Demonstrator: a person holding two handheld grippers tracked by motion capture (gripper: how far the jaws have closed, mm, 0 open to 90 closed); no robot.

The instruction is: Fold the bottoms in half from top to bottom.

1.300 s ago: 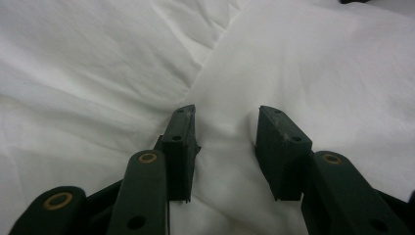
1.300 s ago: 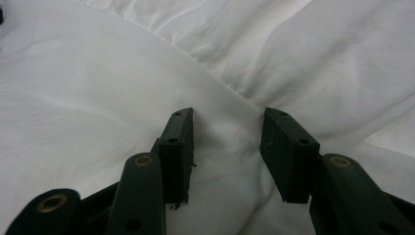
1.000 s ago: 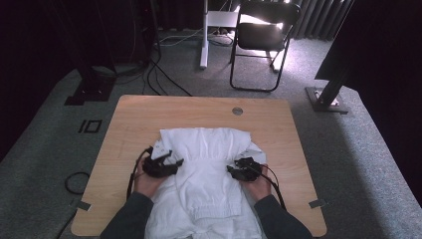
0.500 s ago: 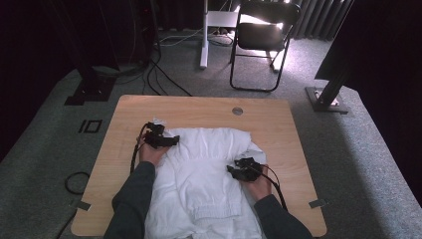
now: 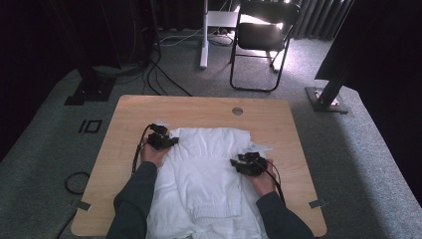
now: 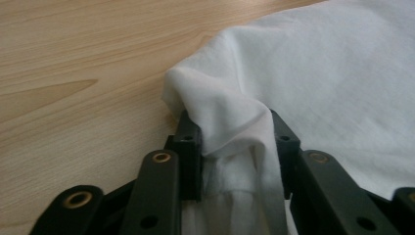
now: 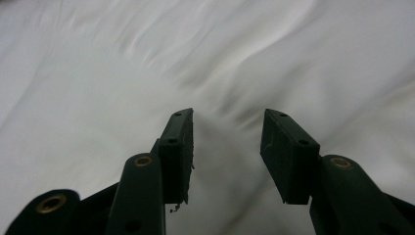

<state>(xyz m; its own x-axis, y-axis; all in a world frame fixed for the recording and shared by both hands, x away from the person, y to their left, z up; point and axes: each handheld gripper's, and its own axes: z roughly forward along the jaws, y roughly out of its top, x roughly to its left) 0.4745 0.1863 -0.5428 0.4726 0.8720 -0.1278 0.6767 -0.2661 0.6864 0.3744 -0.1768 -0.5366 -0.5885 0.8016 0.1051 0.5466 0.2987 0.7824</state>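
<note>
A white garment [image 5: 209, 169] lies spread over the near half of the wooden table [image 5: 199, 107]. My left gripper [image 5: 160, 138] is at the garment's far left corner. In the left gripper view its jaws have just been closing, and the left gripper [image 6: 235, 142] now pinches a bunched fold of the white cloth [image 6: 333, 73] between its pads. My right gripper [image 5: 247, 163] rests on the garment's right side. In the right gripper view the right gripper [image 7: 227, 127] stands open just above the smooth cloth [image 7: 147, 58], with nothing between its pads.
A round grommet hole [image 5: 237, 111] sits near the table's far edge. Bare wood runs along the far and left sides. Beyond the table stand a folding chair [image 5: 263, 35], a white post [image 5: 204, 35], floor cables [image 5: 159, 74] and a black stand base [image 5: 328, 94].
My left gripper moved away from me along the garment's left edge to its far left corner and closed on a fold there. The right gripper stayed in place.
</note>
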